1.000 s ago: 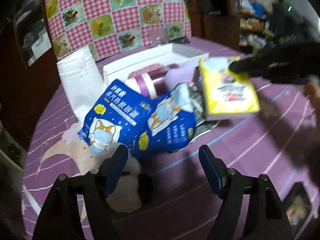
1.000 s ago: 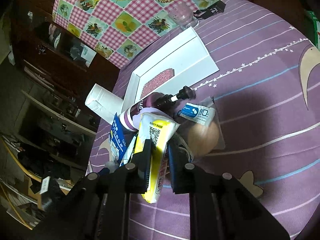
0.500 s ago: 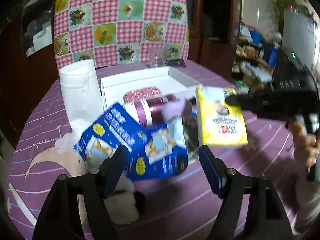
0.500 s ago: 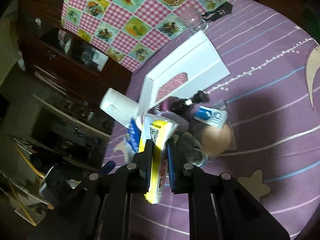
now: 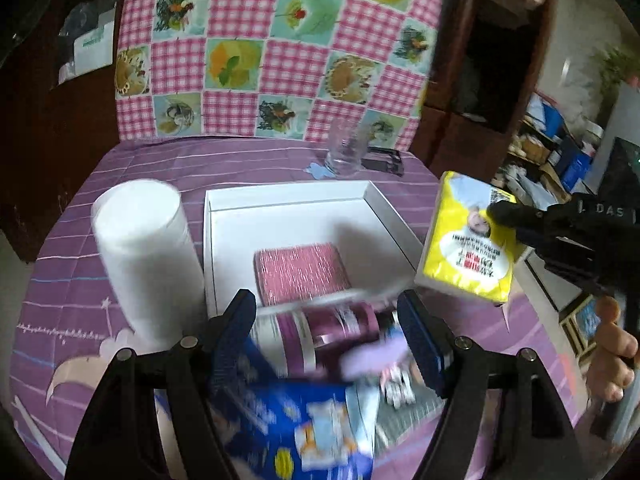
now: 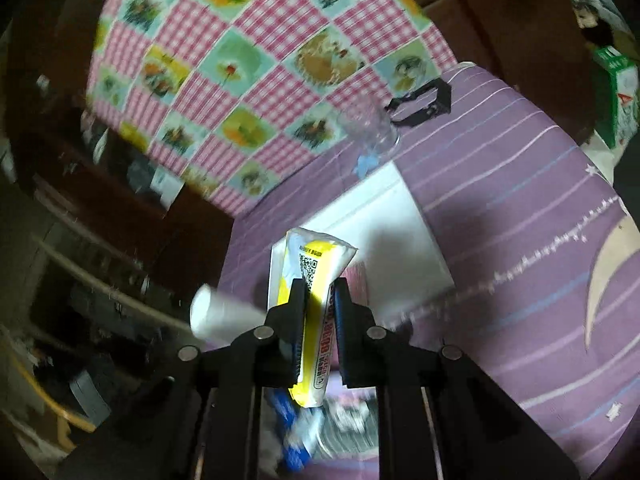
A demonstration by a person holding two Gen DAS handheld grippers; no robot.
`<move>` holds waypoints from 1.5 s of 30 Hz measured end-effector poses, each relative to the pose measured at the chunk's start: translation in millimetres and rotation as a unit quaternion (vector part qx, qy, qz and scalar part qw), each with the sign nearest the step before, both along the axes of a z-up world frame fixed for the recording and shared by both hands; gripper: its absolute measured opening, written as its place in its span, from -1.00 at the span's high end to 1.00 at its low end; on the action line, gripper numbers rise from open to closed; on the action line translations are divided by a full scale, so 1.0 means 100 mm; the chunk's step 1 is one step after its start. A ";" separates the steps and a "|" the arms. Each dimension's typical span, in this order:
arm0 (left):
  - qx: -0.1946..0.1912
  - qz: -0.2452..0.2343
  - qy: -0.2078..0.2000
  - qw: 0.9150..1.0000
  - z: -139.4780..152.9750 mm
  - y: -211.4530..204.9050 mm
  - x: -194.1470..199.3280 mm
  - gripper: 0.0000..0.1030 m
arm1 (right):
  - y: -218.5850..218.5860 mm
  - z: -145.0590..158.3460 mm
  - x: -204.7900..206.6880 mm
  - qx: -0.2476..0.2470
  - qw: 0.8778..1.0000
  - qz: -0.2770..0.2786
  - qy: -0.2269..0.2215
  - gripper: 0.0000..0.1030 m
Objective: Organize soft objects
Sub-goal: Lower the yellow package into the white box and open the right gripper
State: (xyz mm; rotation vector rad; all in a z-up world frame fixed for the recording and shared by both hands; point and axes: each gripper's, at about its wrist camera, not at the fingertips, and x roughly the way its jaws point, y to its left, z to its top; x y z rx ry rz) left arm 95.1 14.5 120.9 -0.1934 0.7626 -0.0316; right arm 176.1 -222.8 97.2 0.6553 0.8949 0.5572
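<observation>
Glass, box shared, hand left-only

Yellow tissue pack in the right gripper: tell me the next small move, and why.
Probably carry the yellow plastic tissue pack over the shallow white cardboard box and lower it beside the pink sponge. The right gripper holds it in the air beside the box, which has bare floor.
</observation>
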 end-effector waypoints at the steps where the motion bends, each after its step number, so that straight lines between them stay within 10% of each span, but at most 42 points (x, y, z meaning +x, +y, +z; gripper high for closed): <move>1: -0.007 0.005 0.006 1.000 -0.02 0.03 0.12 -0.43 | 0.03 -0.01 0.10 0.005 1.000 -0.009 0.005 0.71; 4: -0.031 0.027 0.023 0.999 -0.14 0.19 0.46 -0.43 | 0.12 -0.11 0.38 0.009 0.999 -0.037 0.016 0.71; 8: -0.092 0.068 0.062 0.991 -0.47 0.48 0.87 0.27 | 0.17 -0.48 0.61 0.034 0.997 -0.053 0.041 0.71; 12: -0.132 0.047 0.074 0.987 -0.71 0.41 1.09 0.54 | 0.21 -0.74 0.65 -0.001 0.996 -0.076 0.040 0.71; 19: -0.039 0.029 0.144 0.988 -1.06 0.02 1.29 0.76 | 0.30 -0.75 0.60 -0.082 0.989 -0.127 -0.010 0.70; 24: 0.010 0.101 0.156 0.983 -1.01 0.21 1.20 0.76 | 0.43 -0.91 0.61 -0.076 0.991 -0.110 0.021 0.70; 33: -0.006 0.061 0.145 0.987 -0.93 0.18 1.10 0.69 | 0.47 -0.93 0.60 -0.100 0.986 -0.045 0.129 0.61; 37: 0.022 0.044 0.100 0.994 -0.78 0.04 1.02 0.12 | 0.41 -0.84 0.57 -0.072 0.984 -0.003 0.163 0.48; 41: 0.035 0.038 0.041 0.998 -0.53 -0.07 0.84 -0.23 | 0.35 -0.58 0.48 -0.088 0.988 0.003 0.129 -0.03; 45: 0.035 0.047 -0.005 0.998 -0.31 -0.08 0.63 -0.27 | 0.34 -0.33 0.39 -0.105 0.992 0.004 0.073 -0.10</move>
